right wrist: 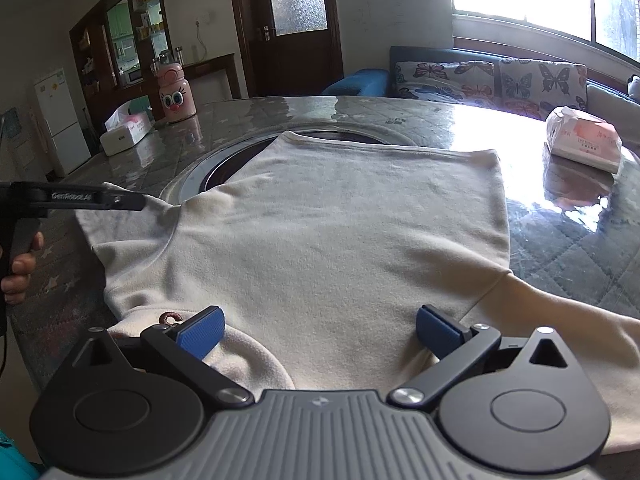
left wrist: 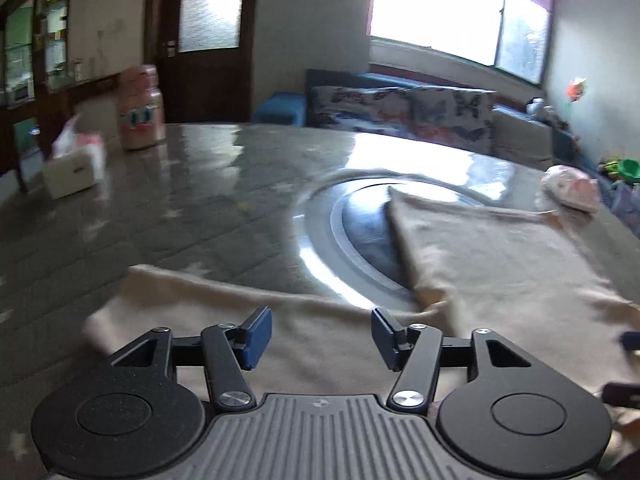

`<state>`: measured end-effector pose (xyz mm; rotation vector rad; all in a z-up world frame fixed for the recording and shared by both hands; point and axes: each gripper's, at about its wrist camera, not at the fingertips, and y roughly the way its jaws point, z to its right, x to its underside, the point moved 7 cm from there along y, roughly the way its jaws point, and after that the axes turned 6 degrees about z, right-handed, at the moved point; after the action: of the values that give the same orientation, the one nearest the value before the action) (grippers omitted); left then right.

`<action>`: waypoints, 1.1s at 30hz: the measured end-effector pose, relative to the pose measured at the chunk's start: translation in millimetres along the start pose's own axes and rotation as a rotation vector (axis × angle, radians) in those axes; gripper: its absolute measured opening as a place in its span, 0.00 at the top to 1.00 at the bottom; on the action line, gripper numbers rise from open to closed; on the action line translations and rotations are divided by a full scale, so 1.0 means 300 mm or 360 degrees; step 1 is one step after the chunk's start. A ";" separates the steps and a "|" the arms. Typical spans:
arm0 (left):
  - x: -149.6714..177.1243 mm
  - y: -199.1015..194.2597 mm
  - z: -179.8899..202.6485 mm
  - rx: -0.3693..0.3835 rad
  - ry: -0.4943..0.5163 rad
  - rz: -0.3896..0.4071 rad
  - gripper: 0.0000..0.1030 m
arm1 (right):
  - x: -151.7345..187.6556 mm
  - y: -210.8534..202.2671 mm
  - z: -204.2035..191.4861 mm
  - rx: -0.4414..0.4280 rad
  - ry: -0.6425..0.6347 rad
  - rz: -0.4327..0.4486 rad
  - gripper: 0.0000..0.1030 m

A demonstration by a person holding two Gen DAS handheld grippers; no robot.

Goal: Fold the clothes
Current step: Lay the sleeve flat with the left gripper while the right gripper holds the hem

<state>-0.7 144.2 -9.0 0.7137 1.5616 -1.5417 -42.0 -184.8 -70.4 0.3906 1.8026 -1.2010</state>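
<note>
Nearby, a tissue box (right wrist: 126,134) and pink bottle (right wrist: 176,94) stand far left; a tissue pack (right wrist: 582,142) lies far right. Both grippers' jaws are spread over the cream sweatshirt (right wrist: 340,232) on the tabletop (right wrist: 400,114).

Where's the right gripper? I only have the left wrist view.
Observer: The right gripper is open, at the near end of the shirt.
Operator: Is the sleeve on that side spread out?
Observer: Yes, the right-hand sleeve lies stretched out sideways on the table.
Operator: How does my left gripper look from there?
Observer: It's by the left-hand sleeve; I can't tell whether it touches.
</note>
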 end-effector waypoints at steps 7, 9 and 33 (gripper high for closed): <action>-0.016 0.037 -0.189 -0.0092 -0.0171 -0.0022 0.34 | -0.001 0.002 0.002 -0.0004 0.0000 -0.0003 0.00; -0.029 0.059 -0.227 -0.0112 -0.0186 -0.0015 0.34 | -0.001 0.003 0.001 0.0000 0.0003 -0.0002 0.00; 0.043 -0.051 0.068 -0.0042 0.0349 0.0013 0.19 | -0.004 -0.011 -0.015 0.0000 -0.0023 0.0010 0.00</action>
<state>-17.0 120.8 -10.2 0.8977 1.7336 -1.4734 -45.9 -182.3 -67.2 0.3863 1.7878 -1.1970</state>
